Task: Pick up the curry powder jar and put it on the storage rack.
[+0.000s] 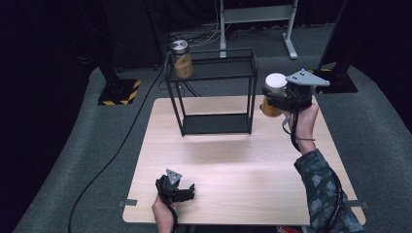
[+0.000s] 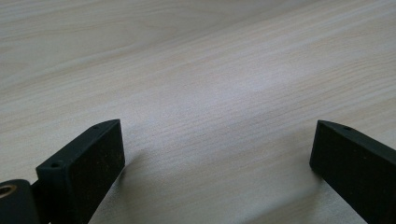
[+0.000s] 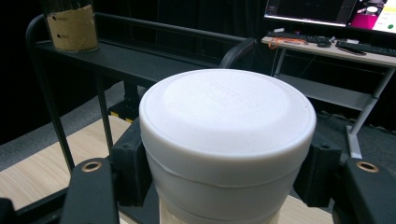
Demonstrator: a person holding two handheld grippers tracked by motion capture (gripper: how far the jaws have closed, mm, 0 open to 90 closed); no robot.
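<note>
Both grippers: left gripper (image 1: 187, 190) jaws apart over table (image 1: 233, 170); right gripper (image 1: 279, 99) clamps white-lidded jar (image 1: 273, 94) beside shelf (image 1: 214, 92).

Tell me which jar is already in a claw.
The white-lidded jar, clamped in the right claw above the table's far right; the silver-lidded jar stands on the rack's top shelf.

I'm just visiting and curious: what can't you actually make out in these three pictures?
- White-lidded jar: its base, cut off by the right gripper view's bottom edge; in the high view the right gripper covers its body.
- Silver-lidded jar on the shelf: label too small to read.
- Monitor: text too small.
</note>
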